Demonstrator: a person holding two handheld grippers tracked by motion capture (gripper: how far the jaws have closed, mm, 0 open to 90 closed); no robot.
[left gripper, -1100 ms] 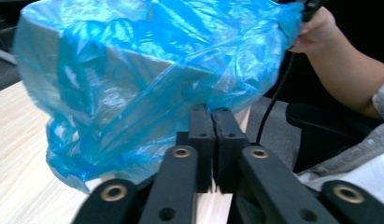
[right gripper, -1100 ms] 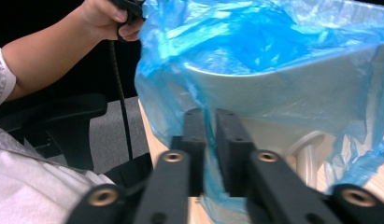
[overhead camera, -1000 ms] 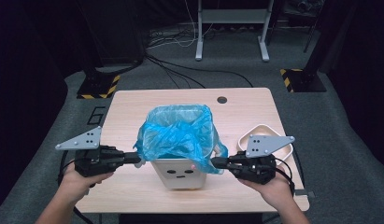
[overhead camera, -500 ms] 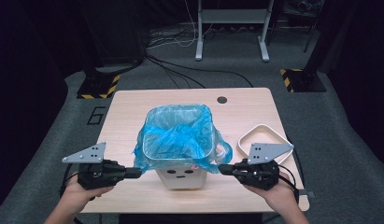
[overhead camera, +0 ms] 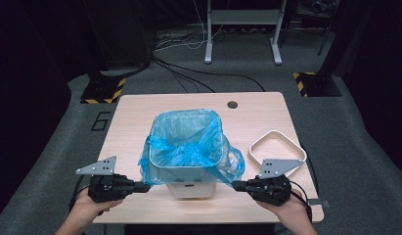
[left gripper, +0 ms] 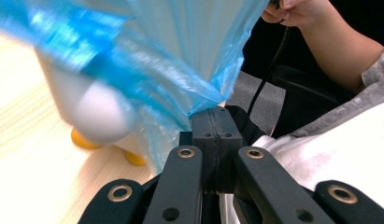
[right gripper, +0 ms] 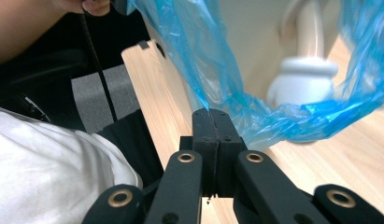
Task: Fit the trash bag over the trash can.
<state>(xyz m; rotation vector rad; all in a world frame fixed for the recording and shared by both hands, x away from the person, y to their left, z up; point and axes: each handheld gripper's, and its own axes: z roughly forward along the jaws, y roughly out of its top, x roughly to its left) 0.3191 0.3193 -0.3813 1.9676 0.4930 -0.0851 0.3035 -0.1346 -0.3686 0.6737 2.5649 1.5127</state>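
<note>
Both tongs draw the blue liner [overhead camera: 189, 147] down over the rim of the white bin [overhead camera: 191, 183], which stands at the centre of the counter [overhead camera: 135, 110]. The left tongs [overhead camera: 145, 186] at eight o'clock and the right tongs [overhead camera: 236, 184] at four o'clock, each clamped on the bag's lower hem, now sit lower and nearer the person than a second ago. The bag mouth is spread open, its skirt nearly seated. A white ring [overhead camera: 278, 152] lies at three o'clock.
</note>
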